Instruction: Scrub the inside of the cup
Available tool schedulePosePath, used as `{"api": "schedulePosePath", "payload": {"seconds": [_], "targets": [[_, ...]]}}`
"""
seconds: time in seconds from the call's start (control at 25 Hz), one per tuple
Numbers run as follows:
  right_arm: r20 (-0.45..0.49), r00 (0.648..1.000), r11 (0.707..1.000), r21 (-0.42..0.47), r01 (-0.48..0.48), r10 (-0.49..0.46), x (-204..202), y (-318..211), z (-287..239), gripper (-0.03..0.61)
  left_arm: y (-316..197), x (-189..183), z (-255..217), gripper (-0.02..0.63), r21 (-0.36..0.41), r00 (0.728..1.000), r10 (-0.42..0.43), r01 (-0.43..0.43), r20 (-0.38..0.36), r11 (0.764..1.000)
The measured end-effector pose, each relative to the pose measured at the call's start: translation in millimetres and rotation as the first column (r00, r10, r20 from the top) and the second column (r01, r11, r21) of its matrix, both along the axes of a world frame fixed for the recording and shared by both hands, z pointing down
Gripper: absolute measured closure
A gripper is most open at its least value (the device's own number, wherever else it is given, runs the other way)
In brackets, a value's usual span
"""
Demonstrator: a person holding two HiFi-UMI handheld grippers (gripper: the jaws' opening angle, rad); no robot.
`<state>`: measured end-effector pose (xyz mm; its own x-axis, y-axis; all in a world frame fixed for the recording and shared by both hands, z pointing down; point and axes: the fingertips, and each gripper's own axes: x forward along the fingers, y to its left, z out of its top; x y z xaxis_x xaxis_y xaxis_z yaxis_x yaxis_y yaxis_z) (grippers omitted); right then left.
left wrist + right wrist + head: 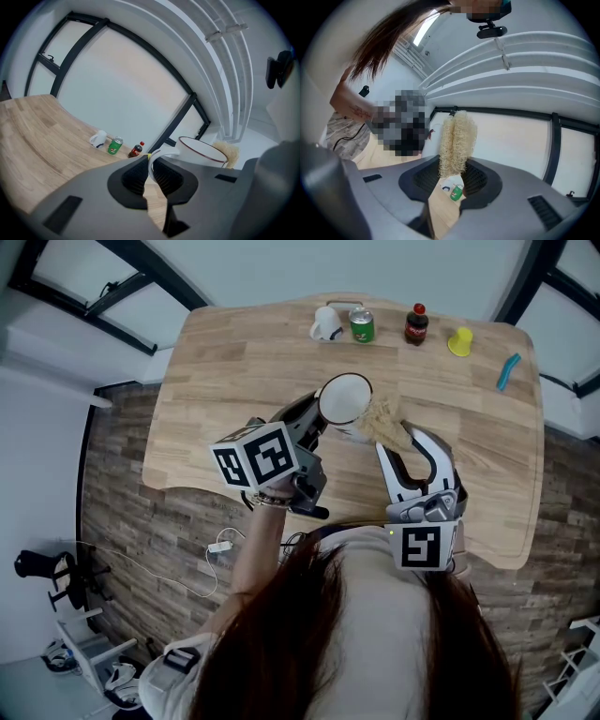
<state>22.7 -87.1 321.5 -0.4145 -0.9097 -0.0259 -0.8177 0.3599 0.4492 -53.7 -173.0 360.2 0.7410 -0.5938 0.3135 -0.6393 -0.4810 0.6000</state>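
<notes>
pale wooden tabletop (234, 362) with rounded corners lies over a grey brick-pattern floor (122, 484). above it, the left gripper (151, 176) has its ribbed jaws pressed onto the thin curved handle of a white enamel cup with a dark red rim (201, 152), holding the cup off the table with its mouth towards the head camera. the right gripper (452, 180) pinches a straw-coloured fibrous loofah scrubber (457, 140), whose free end sits just beside the cup's right rim; contact cannot be told. along the far edge stand a white mug (325, 324), a green can (362, 325), a dark red-capped bottle (416, 324) and a small yellow cup (459, 341).
</notes>
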Motion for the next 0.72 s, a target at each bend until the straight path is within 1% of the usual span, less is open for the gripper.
{"api": "schedulePosePath", "payload": {"seconds": [0.24, 0.4, 0.56, 0.72], "targets": [[-0.029, 0.999, 1.0, 0.018, -0.016, 0.016, -0.6, -0.8, 2.6, 0.439, -1.1, -1.8, 1.0, 0.572, -0.008, 0.999, -0.047, 0.047, -0.002, 0.999], [-0.028, 0.999, 1.0, 0.014, -0.027, 0.028, -1.3, -1.1, 3.1, 0.439, -0.8, -2.8, -0.3, 0.571, -0.008, 0.997, -0.073, 0.073, -0.007, 0.997], [-0.035, 0.999, 0.999, 0.042, -0.032, 0.034, -3.6, -0.6, 0.4, 0.439, -0.3, -4.0, -2.8, 0.571, -0.005, 0.995, -0.098, 0.098, -0.013, 0.995], [-0.052, 0.997, 0.997, 0.056, -0.059, 0.062, -2.5, -0.4, 0.8, 0.439, 0.4, -4.6, -6.0, 0.571, 0.0, 0.992, -0.123, 0.123, -0.03, 0.992]]}}
